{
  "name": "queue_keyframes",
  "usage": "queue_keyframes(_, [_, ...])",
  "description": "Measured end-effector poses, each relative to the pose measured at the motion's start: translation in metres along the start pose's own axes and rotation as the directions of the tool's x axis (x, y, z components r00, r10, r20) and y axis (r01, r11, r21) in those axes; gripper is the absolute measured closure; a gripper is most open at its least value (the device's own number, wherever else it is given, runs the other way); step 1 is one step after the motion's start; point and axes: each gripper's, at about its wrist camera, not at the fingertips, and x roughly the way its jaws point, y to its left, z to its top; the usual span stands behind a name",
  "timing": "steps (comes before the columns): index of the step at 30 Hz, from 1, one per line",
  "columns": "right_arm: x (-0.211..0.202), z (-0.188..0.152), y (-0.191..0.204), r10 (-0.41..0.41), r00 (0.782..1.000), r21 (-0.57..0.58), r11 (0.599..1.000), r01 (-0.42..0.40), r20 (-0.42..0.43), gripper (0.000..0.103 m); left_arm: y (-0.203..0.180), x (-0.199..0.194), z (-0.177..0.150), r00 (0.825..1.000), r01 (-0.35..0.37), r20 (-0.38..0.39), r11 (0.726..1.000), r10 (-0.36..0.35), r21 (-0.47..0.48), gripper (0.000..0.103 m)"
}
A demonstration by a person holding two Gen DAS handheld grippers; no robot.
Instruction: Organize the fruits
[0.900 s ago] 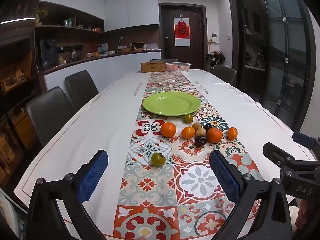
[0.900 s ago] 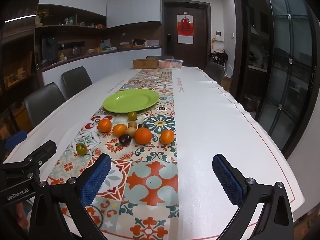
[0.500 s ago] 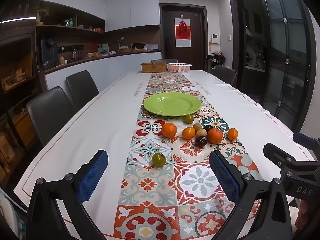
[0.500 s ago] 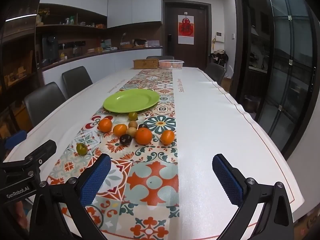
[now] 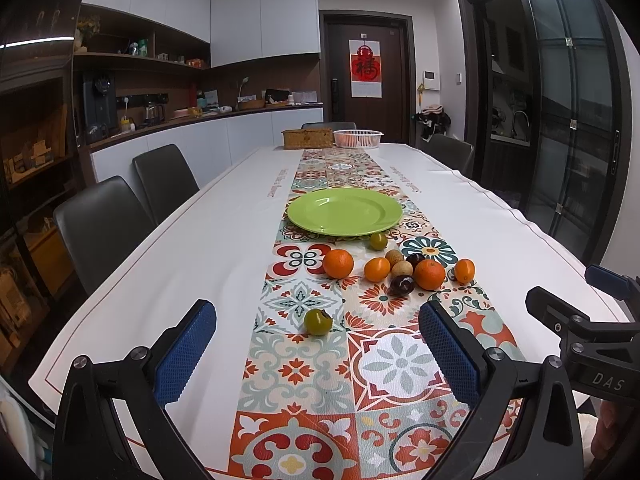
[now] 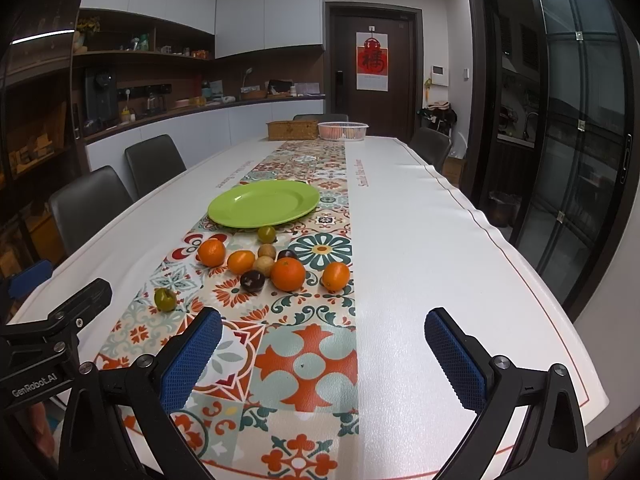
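With both jaws spread wide and empty, we judge nothing gathered yet: next, our left gripper (image 5: 318, 354) should reach the green fruit (image 5: 318, 321) at 12 o'clock for the green plate (image 5: 345, 211).

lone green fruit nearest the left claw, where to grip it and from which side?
Judgement: take the green fruit across its round middle, coming from the near side along the runner. It sits alone, nothing touching it, almost centred ahead of the open left claw. Its dark stem end faces right, so pads close on the smooth flanks.
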Motion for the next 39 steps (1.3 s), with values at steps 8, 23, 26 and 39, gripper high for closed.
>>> queue_keyframes(8, [-0.0005, -0.0002, 0.0001, 0.001, 1.0, 0.0, 1.0, -0.001, 0.002, 0.0, 0.0006, -0.0061, 0.0017, 1.0, 0.001, 0.01, 1.0, -0.001, 0.0, 0.0])
queue_keyframes(23, [-0.0004, -0.0005, 0.0001, 0.001, 1.0, 0.001, 1.0, -0.001, 0.003, 0.0, 0.0008, -0.0076, 0.0022, 1.0, 0.001, 0.012, 1.0, -0.001, 0.0, 0.0])
queue_keyframes(26, [-0.0002, -0.0005, 0.0001, 0.001, 1.0, 0.001, 1.0, -0.001, 0.004, 0.0, 0.0009, -0.008, 0.0023, 1.0, 0.001, 0.012, 1.0, -0.001, 0.0, 0.0])
queue_keyframes(39, [-0.0009, -0.0003, 0.0005, 0.001, 1.0, 0.001, 1.0, -0.001, 0.005, 0.0, 0.001, -0.0087, 0.002, 1.0, 0.001, 0.013, 1.0, -0.001, 0.0, 0.0])
